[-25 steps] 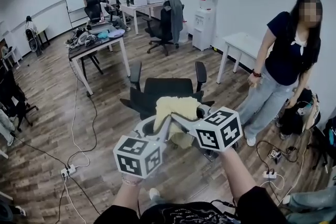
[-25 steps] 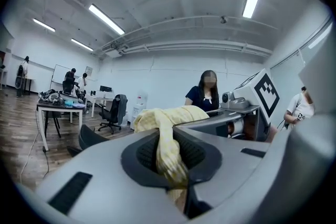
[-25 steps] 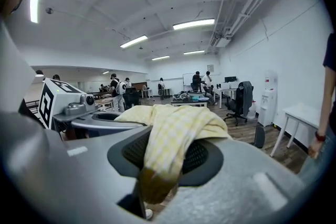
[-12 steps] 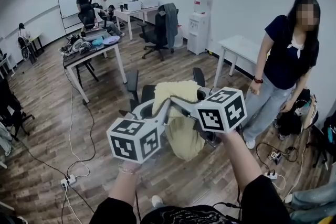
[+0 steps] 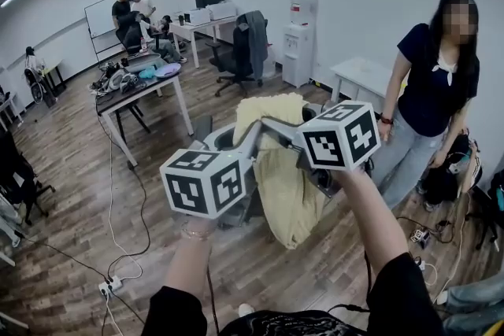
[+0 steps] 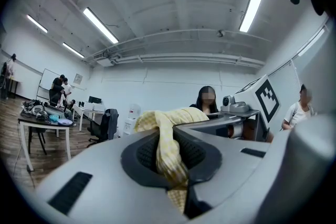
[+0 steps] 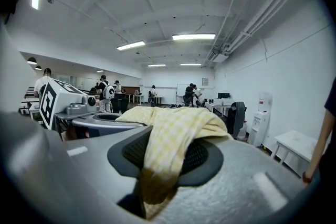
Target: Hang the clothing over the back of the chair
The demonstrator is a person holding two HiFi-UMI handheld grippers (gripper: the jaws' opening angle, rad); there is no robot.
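Step in hand, as we judge it: carrying the lifted garment over to the chair back. The left gripper (image 6: 167, 157) is clamped on a narrow bunched fold of the yellow checked garment (image 5: 283, 177). The right gripper (image 7: 157, 157) is closed on a thicker wad of the same cloth, which spills over its upper pad. In the head view the 2 grippers meet at the centre of the frame and pinch the garment's top edge close together. The cloth hangs from them toward the lower centre, free of the floor. It covers most of the dark office chair (image 5: 203, 127), which shows only in parts at centre left and centre right behind it. We cannot tell which way the backrest faces. To do this well, we judge that both grips should hold while the 2 pinch points are drawn apart to spread the top edge. The hem should then clear the backrest before the cloth is lowered. Release should wait until fabric falls on both sides. The left fold looks thin and may slip.
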